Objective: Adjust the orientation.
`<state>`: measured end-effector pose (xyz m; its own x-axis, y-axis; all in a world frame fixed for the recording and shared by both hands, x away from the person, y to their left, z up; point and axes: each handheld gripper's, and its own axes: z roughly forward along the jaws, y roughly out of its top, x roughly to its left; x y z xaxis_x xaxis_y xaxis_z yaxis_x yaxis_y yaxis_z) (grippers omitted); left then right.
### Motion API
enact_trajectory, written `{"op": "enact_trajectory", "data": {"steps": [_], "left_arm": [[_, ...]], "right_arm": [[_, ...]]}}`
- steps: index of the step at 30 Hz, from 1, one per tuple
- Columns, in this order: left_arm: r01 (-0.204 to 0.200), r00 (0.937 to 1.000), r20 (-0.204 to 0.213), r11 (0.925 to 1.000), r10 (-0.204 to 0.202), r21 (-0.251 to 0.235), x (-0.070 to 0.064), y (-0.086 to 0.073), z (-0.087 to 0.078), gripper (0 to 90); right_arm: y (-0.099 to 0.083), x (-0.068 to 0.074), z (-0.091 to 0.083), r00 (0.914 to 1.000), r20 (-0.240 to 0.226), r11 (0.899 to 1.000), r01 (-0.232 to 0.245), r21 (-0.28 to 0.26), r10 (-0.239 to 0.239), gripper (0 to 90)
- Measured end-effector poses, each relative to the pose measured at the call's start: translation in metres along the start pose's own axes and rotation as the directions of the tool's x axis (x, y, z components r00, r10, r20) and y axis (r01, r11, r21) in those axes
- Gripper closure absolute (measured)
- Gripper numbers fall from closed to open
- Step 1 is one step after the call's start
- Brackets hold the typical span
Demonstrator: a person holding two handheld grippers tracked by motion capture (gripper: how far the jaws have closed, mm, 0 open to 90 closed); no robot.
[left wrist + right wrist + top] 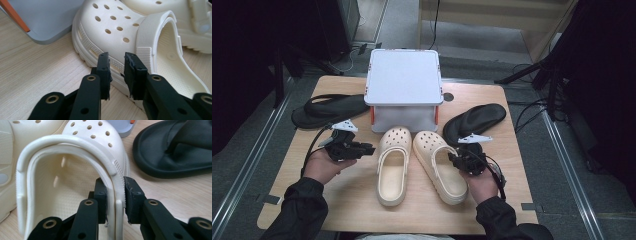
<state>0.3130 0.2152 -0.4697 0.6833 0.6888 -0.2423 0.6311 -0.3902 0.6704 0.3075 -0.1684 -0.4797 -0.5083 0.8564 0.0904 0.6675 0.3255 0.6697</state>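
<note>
Right claw (115, 192): pinching the right clog's (439, 165) outer side wall; keep the wall deep between the jaws.
Left claw (116, 72): narrowly parted, empty, facing the left clog's (130, 42) sole edge.
Clogs: side by side on the surface (357, 200), before the box (403, 85).

No lettering, no brand marks, no numbers or signs readable anywhere here. The cream clogs (422, 165) carry only plain round holes and ribbed texture, and the round strap rivet in the left gripper view is too blurred to make out any mark on it. The grey box (404, 85), the black sandals (474, 121) and the wooden table (357, 200) show bare surfaces with nothing written on them.
</note>
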Motion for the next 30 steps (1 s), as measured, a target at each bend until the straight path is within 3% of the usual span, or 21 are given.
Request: {"op": "enact_trajectory", "data": {"steps": [3, 8, 9, 11, 13, 14, 16, 20, 23, 24, 25, 26, 29, 30], "left_arm": [[-0.01, 0.9999, 0.008, 0.9999, 0.01, 0.005, 0.0, -0.001, 0.001, 84.8], [-0.023, 0.9996, 0.015, 0.9994, 0.023, 0.024, -0.001, -0.001, 0.006, 88.3], [-0.023, 0.9997, 0.013, 0.9995, 0.023, 0.023, -0.001, -0.001, 0.006, 88.2], [-0.02, 0.9997, 0.014, 0.9996, 0.019, 0.02, -0.001, -0.001, 0.006, 88.2], [-0.014, 0.9999, 0.008, 0.9998, 0.013, 0.013, 0.0, -0.002, 0.005, 88.2], [-0.006, 1.0, 0.008, 0.9999, 0.006, 0.01, 0.002, -0.003, 0.005, 88.2], [-0.002, 1.0, 0.006, 1.0, 0.002, 0.007, 0.002, -0.003, 0.005, 88.2], [0.013, 0.9999, 0.01, 0.9999, -0.013, 0.006, 0.004, -0.003, 0.005, 88.4], [0.009, 0.9999, 0.011, 0.9999, -0.009, 0.014, 0.003, -0.003, 0.007, 88.3], [0.012, 0.9999, 0.012, 0.9998, -0.012, 0.013, 0.003, -0.003, 0.008, 88.3], [0.013, 0.9998, 0.011, 0.9998, -0.014, 0.012, 0.003, -0.003, 0.009, 88.3], [0.014, 0.9998, 0.012, 0.9998, -0.014, 0.014, 0.004, -0.003, 0.01, 88.3], [0.022, 0.9995, 0.021, 0.9996, -0.022, 0.016, 0.006, -0.005, 0.014, 88.3], [0.008, 0.9993, 0.035, 0.9998, -0.009, 0.02, 0.007, -0.007, 0.017, 88.5]], "right_arm": [[-0.001, 0.002, 0.004, 0.9999, 0.004, 1.0, -0.011, 0.008, 0.011, 74.2], [-0.003, 0.005, 0.007, 0.9981, -0.051, 0.999, -0.034, 0.001, 0.034, 66.8], [-0.003, 0.004, 0.005, 0.9958, -0.082, 0.999, -0.04, -0.01, 0.039, 61.5], [-0.003, 0.003, 0.003, 0.994, -0.099, 0.999, -0.047, -0.015, 0.045, 58.6], [-0.002, 0.0, -0.006, 0.9846, -0.168, 0.997, -0.057, -0.047, 0.049, 52.1], [-0.002, -0.002, -0.015, 0.9787, -0.201, 0.997, -0.056, -0.059, 0.043, 52.0], [-0.003, -0.005, -0.023, 0.9754, -0.218, 0.996, -0.049, -0.079, 0.031, 53.5], [-0.004, -0.011, -0.03, 0.974, -0.226, 0.995, -0.032, -0.089, 0.011, 61.5], [-0.002, -0.022, -0.035, 0.9669, -0.251, 0.989, -0.081, -0.124, 0.048, 55.6], [-0.001, -0.026, -0.037, 0.9656, -0.256, 0.986, -0.085, -0.142, 0.046, 69.7], [-0.001, -0.026, -0.037, 0.9656, -0.256, 0.986, -0.085, -0.142, 0.046, 69.7], [-0.002, -0.029, -0.038, 0.974, -0.226, 0.987, -0.049, -0.154, 0.013, 85.2], [-0.001, -0.032, -0.033, 0.9768, -0.214, 0.991, -0.034, -0.132, 0.005, 90.0], [-0.001, -0.034, -0.026, 0.9762, -0.217, 0.994, -0.028, -0.105, 0.004, 90.0]]}}
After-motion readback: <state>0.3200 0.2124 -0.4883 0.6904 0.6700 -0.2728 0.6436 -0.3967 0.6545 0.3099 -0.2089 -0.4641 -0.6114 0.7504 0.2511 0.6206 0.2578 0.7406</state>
